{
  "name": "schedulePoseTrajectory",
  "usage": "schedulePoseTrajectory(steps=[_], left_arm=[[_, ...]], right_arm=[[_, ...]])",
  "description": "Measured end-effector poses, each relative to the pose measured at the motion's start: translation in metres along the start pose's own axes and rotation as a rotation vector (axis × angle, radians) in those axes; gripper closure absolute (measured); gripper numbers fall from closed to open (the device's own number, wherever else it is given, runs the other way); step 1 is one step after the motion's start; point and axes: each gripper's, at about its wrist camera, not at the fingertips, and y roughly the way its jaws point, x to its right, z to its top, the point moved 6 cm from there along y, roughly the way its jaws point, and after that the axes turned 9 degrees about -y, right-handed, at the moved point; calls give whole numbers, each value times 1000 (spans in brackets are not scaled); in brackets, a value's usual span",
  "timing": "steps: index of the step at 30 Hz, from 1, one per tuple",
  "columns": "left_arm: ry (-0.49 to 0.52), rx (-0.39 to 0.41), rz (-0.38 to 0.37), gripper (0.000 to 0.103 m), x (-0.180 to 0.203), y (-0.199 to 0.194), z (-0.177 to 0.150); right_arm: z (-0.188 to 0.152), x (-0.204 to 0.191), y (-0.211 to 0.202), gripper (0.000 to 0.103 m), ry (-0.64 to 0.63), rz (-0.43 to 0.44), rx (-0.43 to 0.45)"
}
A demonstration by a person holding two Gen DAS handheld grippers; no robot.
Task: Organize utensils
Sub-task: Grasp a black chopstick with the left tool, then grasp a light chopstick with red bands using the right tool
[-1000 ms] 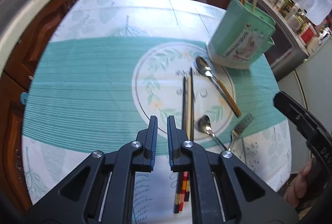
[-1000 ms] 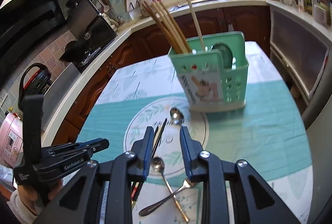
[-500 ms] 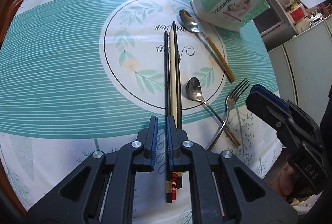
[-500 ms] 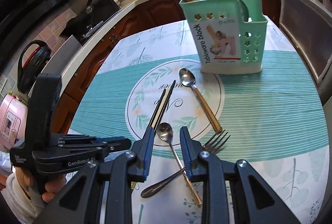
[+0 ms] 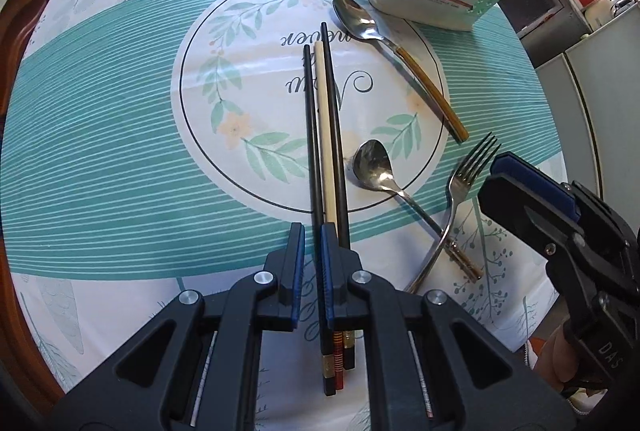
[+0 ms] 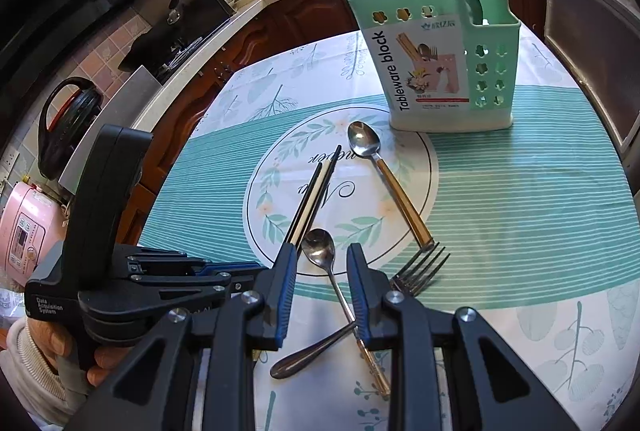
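Left gripper nearly closed and empty above the chopsticks, right gripper part-open and empty — widen, straddle all three, then clamp squarely.

tablecloth: teal stripes, leaf print, round floral motif | pink cooker: far left on counter | black kettle: behind it | wooden cabinets: beyond table
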Motion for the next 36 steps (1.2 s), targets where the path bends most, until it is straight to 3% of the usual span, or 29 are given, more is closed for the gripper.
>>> schedulePoseTrajectory(steps=[7, 13, 26, 32, 36], left_arm=[[2, -15, 37, 97, 7, 3, 3], [-1, -86, 67, 97, 4, 8, 0], [-113, -190, 26, 97, -38, 6, -24], [-215, -198, -2, 98, -55, 2, -35], [-222, -208, 18, 98, -65, 0, -45]], right_arm=[[-1, 2, -1, 77, -2, 11, 8], [-3, 2, 2, 77, -3, 16, -4], [-5, -6, 5, 77, -33, 24, -29], [6, -17, 21, 77, -12, 101, -112], [15, -20, 43, 77, 76, 153, -233]])
